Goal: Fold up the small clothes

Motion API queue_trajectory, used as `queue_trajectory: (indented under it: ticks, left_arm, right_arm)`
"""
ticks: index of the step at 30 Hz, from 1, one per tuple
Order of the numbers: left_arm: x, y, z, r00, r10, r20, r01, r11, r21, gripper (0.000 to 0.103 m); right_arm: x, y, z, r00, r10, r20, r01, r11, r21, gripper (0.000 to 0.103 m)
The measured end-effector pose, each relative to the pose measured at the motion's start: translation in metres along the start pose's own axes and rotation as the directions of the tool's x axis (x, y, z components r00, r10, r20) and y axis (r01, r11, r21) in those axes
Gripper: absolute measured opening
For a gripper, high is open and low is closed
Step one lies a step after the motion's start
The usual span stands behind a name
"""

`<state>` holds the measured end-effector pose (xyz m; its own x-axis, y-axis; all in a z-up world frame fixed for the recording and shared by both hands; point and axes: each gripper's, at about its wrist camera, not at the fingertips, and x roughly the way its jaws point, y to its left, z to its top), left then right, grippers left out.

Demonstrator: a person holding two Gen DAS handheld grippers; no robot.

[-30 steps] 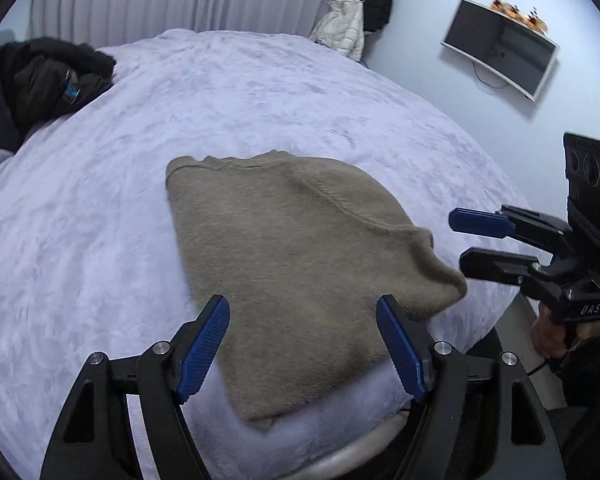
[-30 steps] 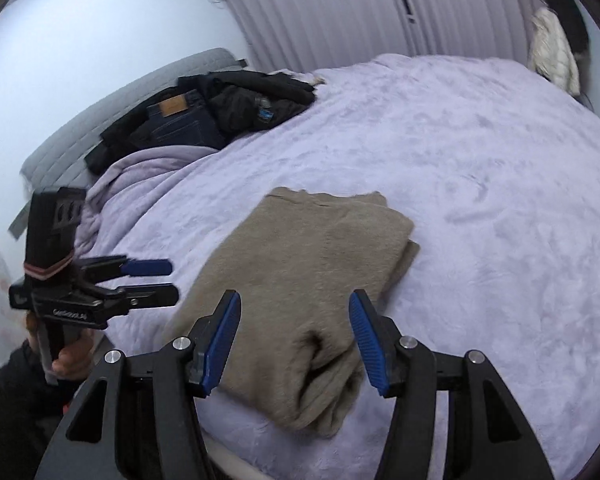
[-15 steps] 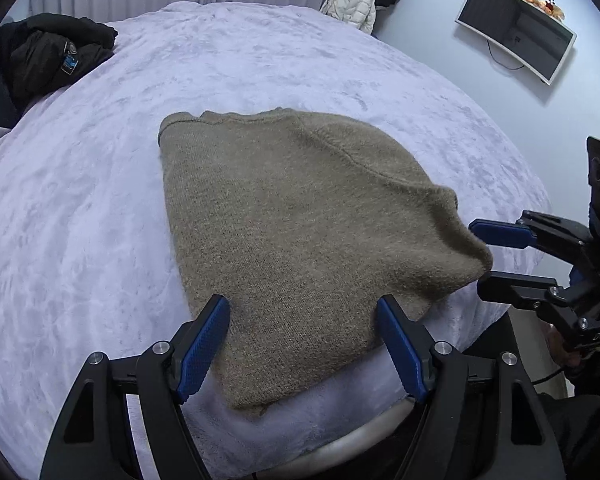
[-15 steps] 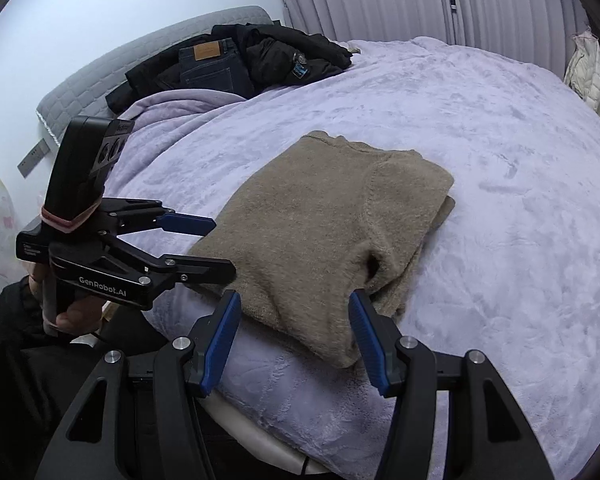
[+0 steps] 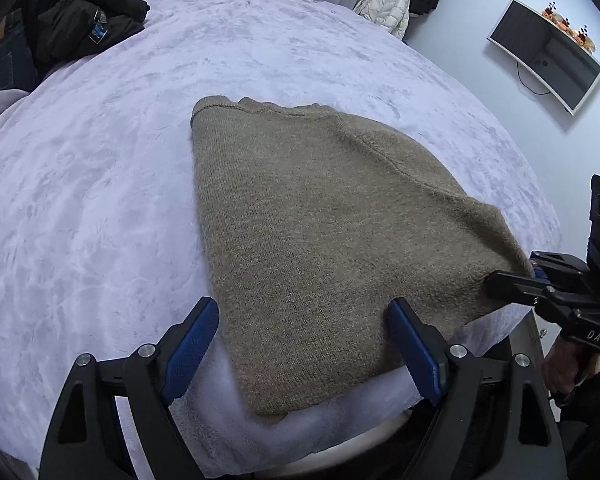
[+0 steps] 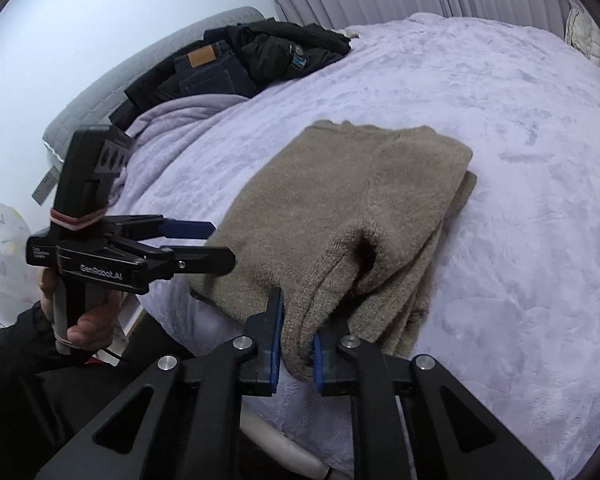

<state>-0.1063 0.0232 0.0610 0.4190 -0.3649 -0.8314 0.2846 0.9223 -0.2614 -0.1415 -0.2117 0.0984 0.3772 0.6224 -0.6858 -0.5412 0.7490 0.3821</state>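
The left black blue-padded tool (image 5: 300,352) stands spread wide; the right black blue-padded tool (image 6: 296,344) is pinched nearly closed.

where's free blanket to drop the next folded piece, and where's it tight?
Free: the wide blanket left of the sweater, up to the dark clothes pile; also the far stretch beyond its collar, and the blanket right of it in the right wrist view. Tight: the near edge, where the right tongs pinch the sweater and the left tongs straddle its hem.
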Motion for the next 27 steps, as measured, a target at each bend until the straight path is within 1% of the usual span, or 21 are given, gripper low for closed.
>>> queue_trajectory:
  ticks: [2, 3, 4, 5, 7, 8, 9, 11, 13, 15, 16, 18, 19, 21, 22, 23, 25, 26, 27]
  left_arm:
    - [0.007, 0.003, 0.002, 1.000, -0.006, -0.020, 0.006, 1.000, -0.016, 0.087]
    - [0.013, 0.004, 0.001, 0.999, -0.004, -0.043, 0.003, 1.000, -0.027, 0.088]
    - [0.020, 0.005, 0.001, 0.998, 0.002, -0.069, -0.004, 0.999, -0.032, 0.098]
    - [0.028, 0.007, -0.001, 0.995, 0.013, -0.096, -0.017, 0.999, -0.041, 0.103]
    - [0.040, 0.012, -0.007, 0.991, -0.029, -0.134, 0.019, 0.997, -0.078, 0.103]
    - [0.041, 0.014, -0.010, 0.991, -0.038, -0.131, 0.027, 0.996, -0.090, 0.103]
    - [0.037, 0.013, -0.010, 0.993, -0.028, -0.115, 0.018, 0.996, -0.087, 0.103]
    - [0.028, 0.008, -0.009, 0.996, 0.011, -0.086, -0.016, 0.998, -0.056, 0.103]
    - [0.017, 0.000, -0.006, 0.997, 0.058, -0.056, -0.059, 0.998, -0.017, 0.103]
    - [0.003, -0.005, 0.001, 0.995, 0.097, -0.015, -0.097, 0.995, 0.007, 0.103]
    - [-0.003, -0.007, 0.005, 0.994, 0.107, 0.006, -0.107, 0.994, 0.009, 0.103]
    - [-0.013, -0.012, 0.015, 0.990, 0.136, 0.044, -0.136, 0.991, 0.011, 0.103]
    - [-0.012, -0.014, 0.022, 0.985, 0.164, 0.050, -0.165, 0.986, 0.020, 0.103]
    - [-0.004, -0.022, 0.031, 0.971, 0.236, 0.046, -0.238, 0.970, 0.046, 0.103]
    - [0.001, -0.023, 0.034, 0.965, 0.260, 0.040, -0.262, 0.963, 0.059, 0.103]
    - [0.007, -0.027, 0.037, 0.960, 0.279, 0.031, -0.280, 0.957, 0.073, 0.103]
    - [0.022, -0.028, 0.038, 0.944, 0.329, 0.002, -0.327, 0.940, 0.095, 0.103]
    - [0.031, -0.028, 0.037, 0.936, 0.352, -0.016, -0.349, 0.931, 0.104, 0.103]
    - [0.036, -0.027, 0.036, 0.934, 0.357, -0.029, -0.352, 0.930, 0.106, 0.103]
  right_arm:
    - [-0.004, -0.005, 0.000, 1.000, 0.010, 0.002, -0.010, 1.000, 0.022, 0.011]
    - [-0.002, -0.008, -0.002, 1.000, -0.002, -0.010, 0.002, 1.000, 0.031, 0.010]
    - [0.001, -0.012, -0.004, 0.999, -0.029, -0.033, 0.031, 0.999, 0.040, 0.010]
    - [0.006, -0.016, -0.008, 0.996, -0.059, -0.063, 0.063, 0.997, 0.053, 0.009]
    - [0.024, -0.031, -0.020, 0.986, -0.093, -0.135, 0.107, 0.990, 0.096, 0.009]
    - [0.031, -0.035, -0.025, 0.983, -0.097, -0.157, 0.115, 0.988, 0.108, 0.009]
    - [0.033, -0.035, -0.029, 0.983, -0.099, -0.158, 0.117, 0.987, 0.108, 0.009]
    - [0.028, -0.033, -0.027, 0.987, -0.089, -0.132, 0.104, 0.988, 0.110, 0.010]
    - [0.021, -0.031, -0.022, 0.989, -0.069, -0.128, 0.083, 0.990, 0.113, 0.013]
    - [0.011, -0.029, -0.017, 0.989, -0.080, -0.123, 0.092, 0.991, 0.097, 0.014]
    - [0.005, -0.025, -0.013, 0.990, -0.097, -0.106, 0.106, 0.991, 0.079, 0.014]
    - [-0.006, -0.019, -0.006, 0.990, -0.124, -0.072, 0.127, 0.991, 0.042, 0.014]
    - [-0.010, -0.014, -0.002, 0.990, -0.135, -0.049, 0.136, 0.990, 0.021, 0.014]
    - [-0.015, -0.006, 0.005, 0.989, -0.146, -0.011, 0.146, 0.989, -0.019, 0.015]
    - [-0.014, -0.002, 0.010, 0.987, -0.160, -0.007, 0.160, 0.986, -0.045, 0.016]
    - [-0.014, 0.002, 0.013, 0.984, -0.178, -0.002, 0.178, 0.982, -0.064, 0.019]
    - [-0.013, 0.007, 0.019, 0.984, -0.179, 0.012, 0.180, 0.981, -0.079, 0.029]
    - [-0.013, 0.008, 0.020, 0.985, -0.171, 0.013, 0.172, 0.982, -0.083, 0.046]
    - [-0.012, 0.010, 0.021, 0.985, -0.174, 0.015, 0.174, 0.980, -0.091, 0.064]
